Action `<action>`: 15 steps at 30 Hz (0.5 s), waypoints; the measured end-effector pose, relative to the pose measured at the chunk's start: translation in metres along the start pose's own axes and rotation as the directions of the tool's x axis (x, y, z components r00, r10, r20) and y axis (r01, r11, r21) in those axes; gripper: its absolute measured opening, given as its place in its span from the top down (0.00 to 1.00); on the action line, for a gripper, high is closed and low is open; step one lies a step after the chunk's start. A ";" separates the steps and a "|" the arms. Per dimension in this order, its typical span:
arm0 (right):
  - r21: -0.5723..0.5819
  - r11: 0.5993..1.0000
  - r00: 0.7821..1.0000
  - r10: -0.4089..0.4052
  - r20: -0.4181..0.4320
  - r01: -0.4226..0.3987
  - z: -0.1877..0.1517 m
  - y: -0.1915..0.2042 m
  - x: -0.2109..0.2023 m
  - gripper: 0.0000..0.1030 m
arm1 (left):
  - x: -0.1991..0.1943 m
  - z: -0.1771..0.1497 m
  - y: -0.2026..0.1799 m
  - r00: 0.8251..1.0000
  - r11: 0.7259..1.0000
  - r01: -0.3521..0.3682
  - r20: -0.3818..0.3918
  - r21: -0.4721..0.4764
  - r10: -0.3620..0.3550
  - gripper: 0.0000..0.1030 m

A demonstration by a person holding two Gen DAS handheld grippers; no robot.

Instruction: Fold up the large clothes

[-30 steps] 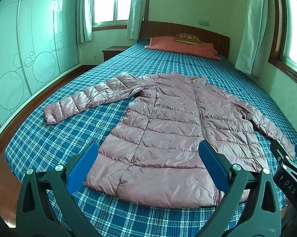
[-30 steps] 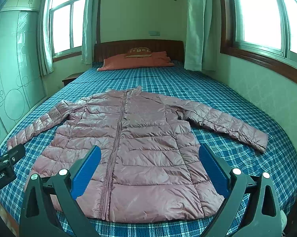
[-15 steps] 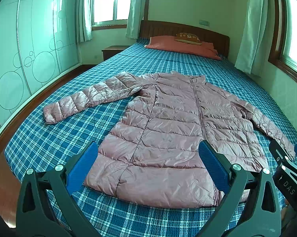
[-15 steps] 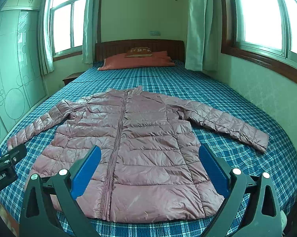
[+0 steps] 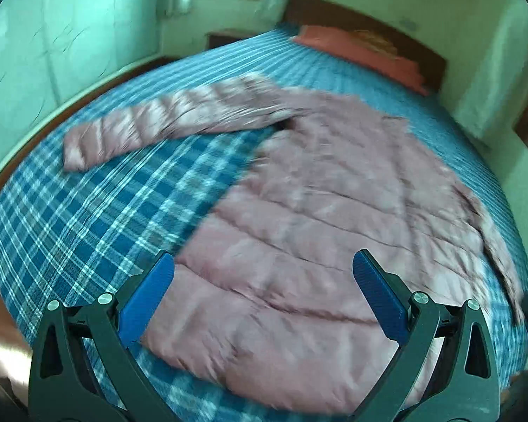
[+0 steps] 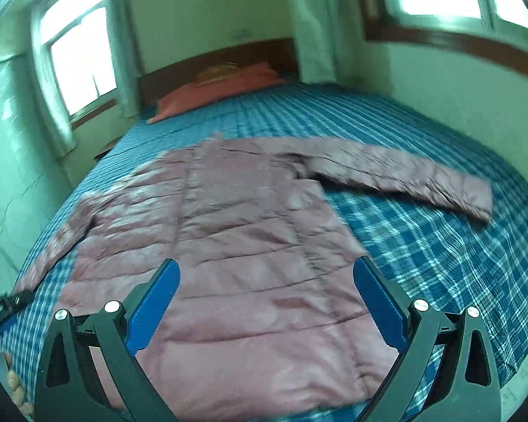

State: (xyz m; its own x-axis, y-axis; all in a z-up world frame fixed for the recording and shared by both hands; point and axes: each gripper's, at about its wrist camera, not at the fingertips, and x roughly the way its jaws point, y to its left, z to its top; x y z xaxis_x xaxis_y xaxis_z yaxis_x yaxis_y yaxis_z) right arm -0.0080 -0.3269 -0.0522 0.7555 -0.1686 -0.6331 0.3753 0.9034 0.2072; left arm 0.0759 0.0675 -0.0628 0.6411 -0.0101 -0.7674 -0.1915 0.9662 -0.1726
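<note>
Bed: a wide bed [image 5: 98,218] under a blue plaid cover fills both views, its dark wooden headboard [image 6: 214,59] at the far end.
Room: a pale green wardrobe wall [image 5: 53,35] on the left, curtained windows [image 6: 77,59] at the far left and along the right wall, and an orange pillow [image 6: 214,91] by the headboard.
Jacket: a pink quilted jacket [image 5: 316,218] lies flat on the bed, hem nearest the cameras, both sleeves spread outward.
Left gripper: the left gripper [image 5: 264,302] hangs above the hem's left part, jaws spread wide with nothing between them.
Right gripper: the right gripper [image 6: 265,304] hangs above the hem's right part, jaws equally wide apart and holding nothing.
Left view only: the jacket's left sleeve [image 5: 158,123] in full, reaching toward the wardrobe side, and a nightstand [image 5: 229,37] beside the headboard.
Right view only: the right sleeve [image 6: 397,172] in full, its cuff toward the window wall, and the zip line [image 6: 183,211] down the front.
Sharpness: both views are motion-blurred, so fine detail is lost.
</note>
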 end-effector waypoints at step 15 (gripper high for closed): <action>0.634 0.772 0.999 -0.042 -0.002 0.034 0.018 -0.256 0.084 0.21 | 0.099 0.034 0.118 0.984 0.907 -0.178 -0.075 -0.381 0.161 0.24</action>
State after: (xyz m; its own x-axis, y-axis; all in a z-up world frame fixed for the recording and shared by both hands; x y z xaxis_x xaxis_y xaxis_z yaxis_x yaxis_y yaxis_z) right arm -0.0310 -0.5793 -0.1451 0.7378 -0.2054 -0.6430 0.6561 0.4420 0.6117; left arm 0.1416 0.1890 -0.1382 0.5442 0.1268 -0.8294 -0.5706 0.7806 -0.2551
